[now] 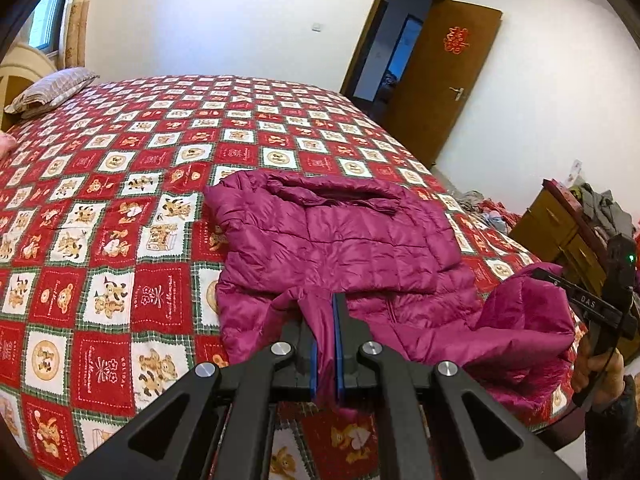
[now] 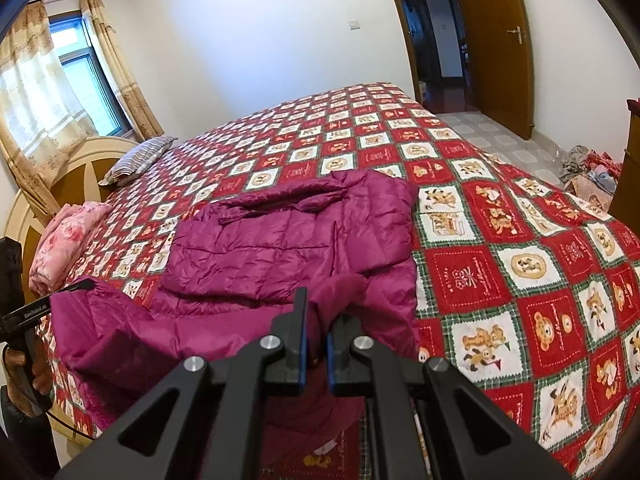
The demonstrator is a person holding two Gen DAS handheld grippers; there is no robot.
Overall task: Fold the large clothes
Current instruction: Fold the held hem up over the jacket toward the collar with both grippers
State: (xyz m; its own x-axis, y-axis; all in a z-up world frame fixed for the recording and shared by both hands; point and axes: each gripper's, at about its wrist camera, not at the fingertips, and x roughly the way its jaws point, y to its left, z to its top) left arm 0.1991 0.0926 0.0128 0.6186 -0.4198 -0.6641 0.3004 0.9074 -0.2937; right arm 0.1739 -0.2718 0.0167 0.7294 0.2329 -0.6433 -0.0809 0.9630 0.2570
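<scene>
with the left gripper and right gripper each clenched on the jacket hem, carry both corners level to the collar on the bed.

Two matte black handheld grippers, each carried in a bare hand with a dark sleeve behind it

The left gripper has angular black plastic linkage arms with triangular cut-outs, four round silver screw heads at the pivots, and bright blue pads lining its two flat black fingers; the right gripper is built the same way, with blue pads and silver pivot screws. Seen from the side, each tool has a black bar with small white lettering, a thin black cable looping beneath its handle, and one shows a small green light on its upper housing. The right hand wears a dark quilted cuff; the left hand a dark sleeve
</scene>
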